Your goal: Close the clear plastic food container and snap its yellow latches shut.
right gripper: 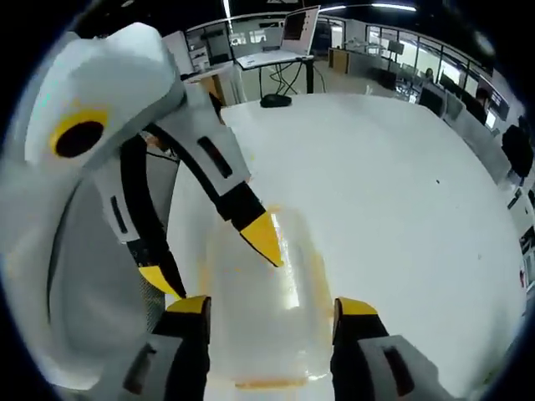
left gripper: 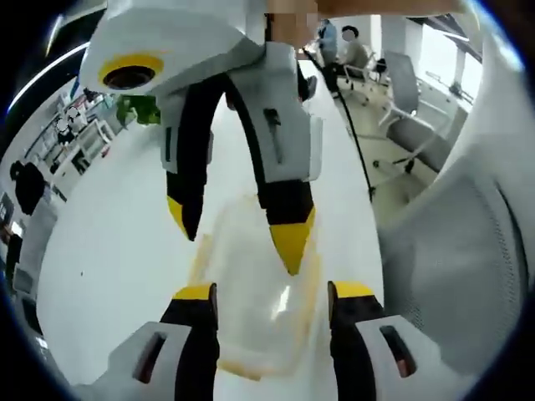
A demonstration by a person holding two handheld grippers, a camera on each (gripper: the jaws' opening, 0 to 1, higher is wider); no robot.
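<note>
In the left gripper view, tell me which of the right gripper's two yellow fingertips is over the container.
The fingertip toward the view's right, over the clear container; the other fingertip hangs over white table beside it.

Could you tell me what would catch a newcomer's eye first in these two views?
Probably the two grippers meeting over the clear plastic container on the white table. In the left gripper view, the right gripper reaches down from above, its yellow-tipped jaws spread over the container. In the right gripper view, the left gripper comes in from the left, one yellow tip on the lid.
</note>
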